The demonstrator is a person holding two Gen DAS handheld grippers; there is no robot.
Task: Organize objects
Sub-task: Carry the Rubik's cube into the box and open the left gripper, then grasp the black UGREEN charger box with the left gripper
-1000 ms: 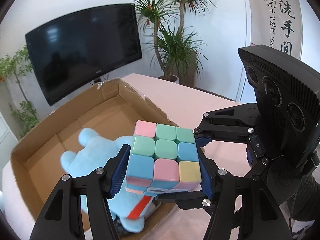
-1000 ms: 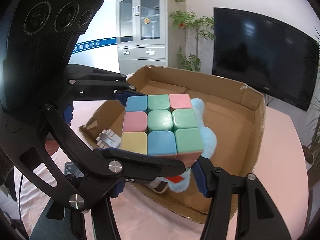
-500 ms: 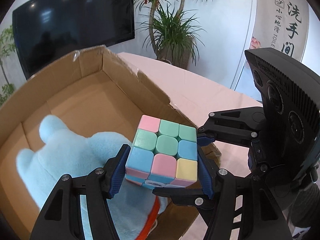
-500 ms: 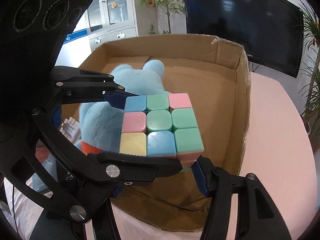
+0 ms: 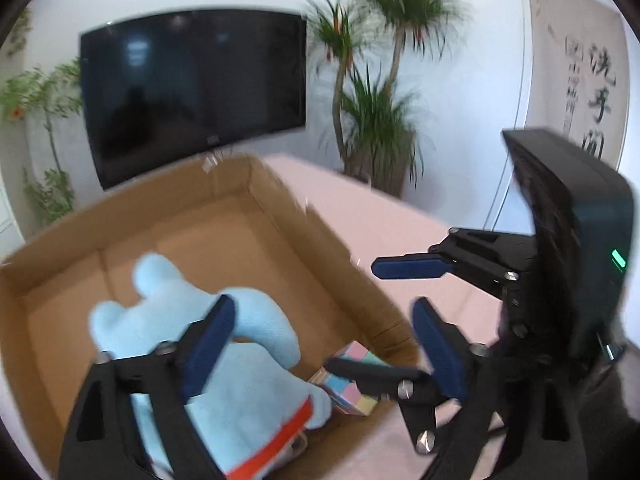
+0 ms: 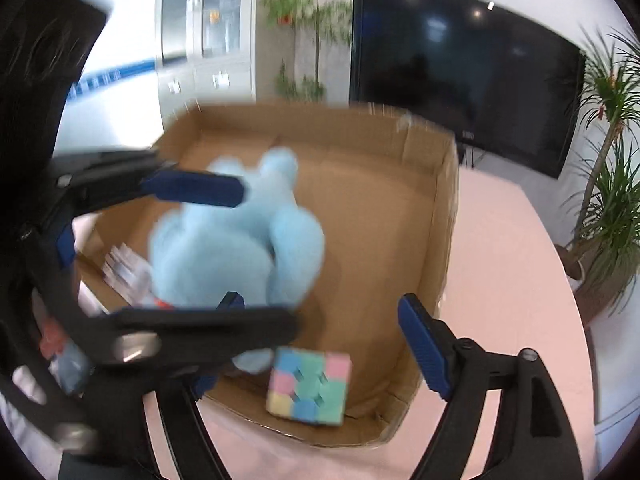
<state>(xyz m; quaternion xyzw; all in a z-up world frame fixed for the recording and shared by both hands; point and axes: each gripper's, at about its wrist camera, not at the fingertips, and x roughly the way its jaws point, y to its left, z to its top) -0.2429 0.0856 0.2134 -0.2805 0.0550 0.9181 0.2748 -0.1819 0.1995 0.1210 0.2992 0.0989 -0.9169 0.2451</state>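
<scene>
**Cube down in the box corner, both sets of jaws spread and empty**

Below my two grippers, the pastel puzzle cube lies on the floor of the cardboard box, in the near corner, close against the box's near and right-hand walls. It sits tilted, one corner up, and nothing grips it. From the right wrist view it is under and between the fingers of my right gripper, clear of the blue pads on both sides. My right jaws are opening with only air between them. From the left wrist view the cube shows low between the fingers of my left gripper, whose jaws are also opening, wide apart, with nothing pressed between them.

Just beside the cube, on its left, lies the light blue plush toy, and it seems to touch the cube at its lower edge. The box stands on the pink table.

Much is hard to read. Both views are smeared by motion. In the left wrist view, a finger of the right gripper crosses in front of the cube and hides part of it, and my left finger covers part of the plush, which carries a red band. In the right wrist view, some pale things lie by the box's left wall behind the plush; I cannot tell what they are.
</scene>
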